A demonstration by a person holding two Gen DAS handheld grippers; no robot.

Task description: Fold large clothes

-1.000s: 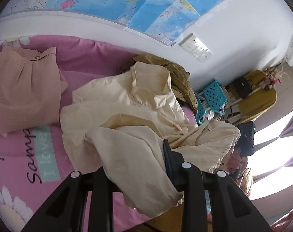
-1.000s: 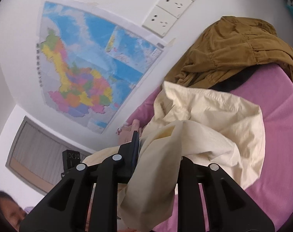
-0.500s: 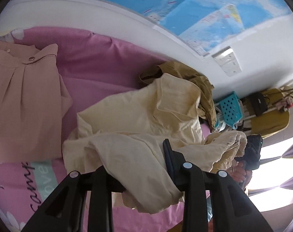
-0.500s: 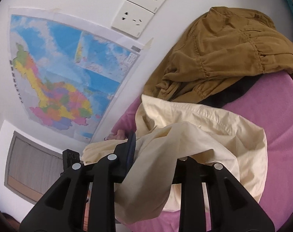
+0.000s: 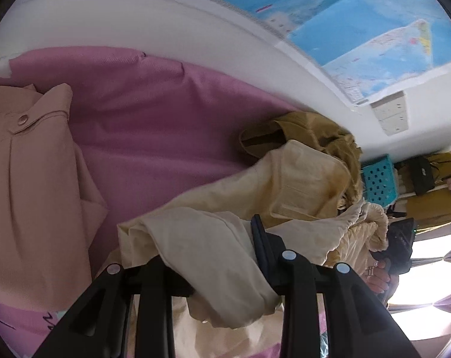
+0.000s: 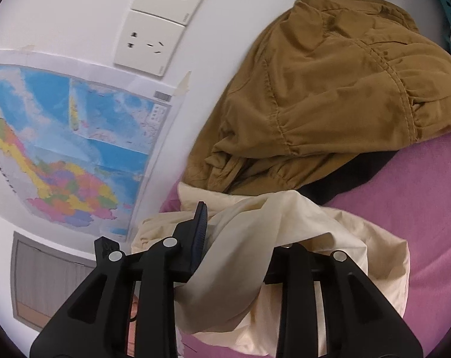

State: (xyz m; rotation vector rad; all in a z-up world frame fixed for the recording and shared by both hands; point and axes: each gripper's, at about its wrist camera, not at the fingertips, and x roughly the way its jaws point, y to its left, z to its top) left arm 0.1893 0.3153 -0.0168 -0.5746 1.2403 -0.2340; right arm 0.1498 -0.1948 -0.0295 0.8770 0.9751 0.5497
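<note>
A large cream garment [image 5: 297, 185] lies rumpled on the pink bedsheet [image 5: 153, 125]. My left gripper [image 5: 213, 262] is shut on a bunched fold of it, with cloth draped over the fingers. In the right wrist view my right gripper [image 6: 234, 247] is shut on another fold of the same cream garment [image 6: 338, 238], which hangs down between the fingers. The right gripper shows in the left wrist view at the far right, past the cloth.
A folded peach garment [image 5: 31, 197] lies at the left. A mustard-brown garment [image 6: 329, 89] is heaped against the wall by the cream one. A wall map [image 6: 64, 149], sockets [image 6: 153, 38] and a teal basket [image 5: 377, 179] lie beyond the bed.
Both grippers have moved towards the wall with the cream garment held, dragging it closer to the brown heap. The peach garment has slid left in the left wrist view.
</note>
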